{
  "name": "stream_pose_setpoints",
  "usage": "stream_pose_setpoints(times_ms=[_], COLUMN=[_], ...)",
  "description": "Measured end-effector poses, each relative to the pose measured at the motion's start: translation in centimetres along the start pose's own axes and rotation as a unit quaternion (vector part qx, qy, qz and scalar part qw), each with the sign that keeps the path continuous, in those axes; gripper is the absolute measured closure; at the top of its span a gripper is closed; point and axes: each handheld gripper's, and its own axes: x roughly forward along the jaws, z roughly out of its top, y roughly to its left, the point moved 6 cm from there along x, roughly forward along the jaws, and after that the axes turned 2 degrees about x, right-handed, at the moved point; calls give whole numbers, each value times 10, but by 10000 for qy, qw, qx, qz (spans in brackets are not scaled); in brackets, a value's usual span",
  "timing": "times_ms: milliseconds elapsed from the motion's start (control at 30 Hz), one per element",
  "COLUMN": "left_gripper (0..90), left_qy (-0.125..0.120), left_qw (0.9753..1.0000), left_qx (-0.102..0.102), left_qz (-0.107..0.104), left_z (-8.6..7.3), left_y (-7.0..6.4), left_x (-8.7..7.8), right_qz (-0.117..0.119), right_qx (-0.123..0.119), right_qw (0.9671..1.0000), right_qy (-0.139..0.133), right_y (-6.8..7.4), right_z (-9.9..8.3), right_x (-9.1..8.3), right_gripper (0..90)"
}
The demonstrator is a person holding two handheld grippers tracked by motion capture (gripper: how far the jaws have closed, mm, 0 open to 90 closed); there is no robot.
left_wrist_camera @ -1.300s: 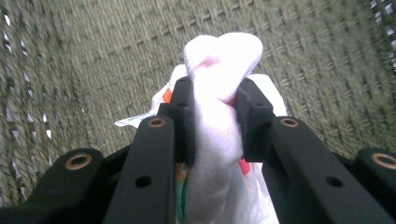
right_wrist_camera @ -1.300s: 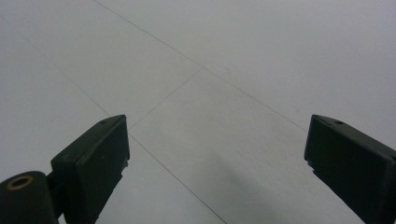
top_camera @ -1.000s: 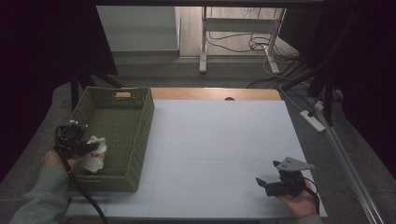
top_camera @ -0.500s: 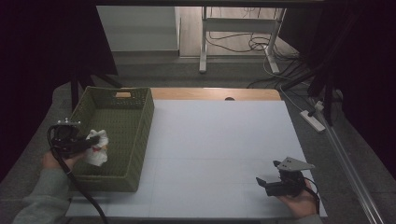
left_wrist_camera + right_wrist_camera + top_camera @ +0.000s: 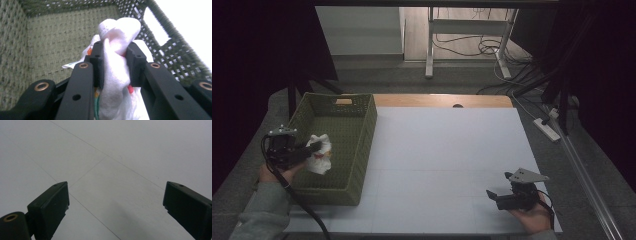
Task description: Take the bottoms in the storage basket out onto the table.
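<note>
At the left of the high view, the left gripper (image 5: 314, 148) hung over the near half of a green woven basket (image 5: 362, 131), its jaws clamped on a crumpled white cloth (image 5: 321, 154) that carried small orange and green marks. The bundle sat above the basket's floor, inside the walls, nearer the left wall than the right; whether its lowest fold touched the weave could not be told. In the left gripper view the cloth (image 5: 117, 65) bulged up between the two black jaws and spilled down below them, with the basket's far wall and a handle slot (image 5: 156, 27) in the upper right of the frame. Any release would likely drop the bundle straight into the basket, since it lay directly beneath and ahead of the tool.

At the lower right of the high view, the right gripper (image 5: 493, 196) rested in the person's hand (image 5: 532, 218) on the white table (image 5: 447, 150), well apart from the basket. Its jaws stood wide apart and held nothing, pointing toward the left of the frame. The right gripper view showed bare tabletop (image 5: 112, 157) between them. The left hand was by far the nearer to both cloth and basket.
</note>
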Motion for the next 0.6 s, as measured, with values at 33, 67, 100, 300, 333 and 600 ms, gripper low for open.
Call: stream_pose_setpoints(times_ms=[33,67,100,300,333,600], left_gripper=[710,709,709,708,708,709], left_qy=[-72,-92,-92,-278,-305,-528], left_qw=[10000,9999,9999,9993,9991,9980], left_qx=[11,18,18,-7,-17,-10], left_qz=[-59,-99,-99,-261,-278,-359], left_z=[2,3,3,7,7,12], left_y=[-3,-5,-5,-14,-15,-26], left_x=[-2,-3,-3,-6,-7,-11], right_qz=[-3,-3,-3,-5,-6,-9], right_qx=[3,3,3,1,1,11], right_qw=[10000,10000,10000,10000,10000,10000], right_qy=[1,2,2,9,7,10], right_y=[0,0,0,0,0,-1], right_z=[0,0,0,0,0,0], right_x=[0,0,0,0,0,0], right_gripper=[71,71,71,71,71,71])
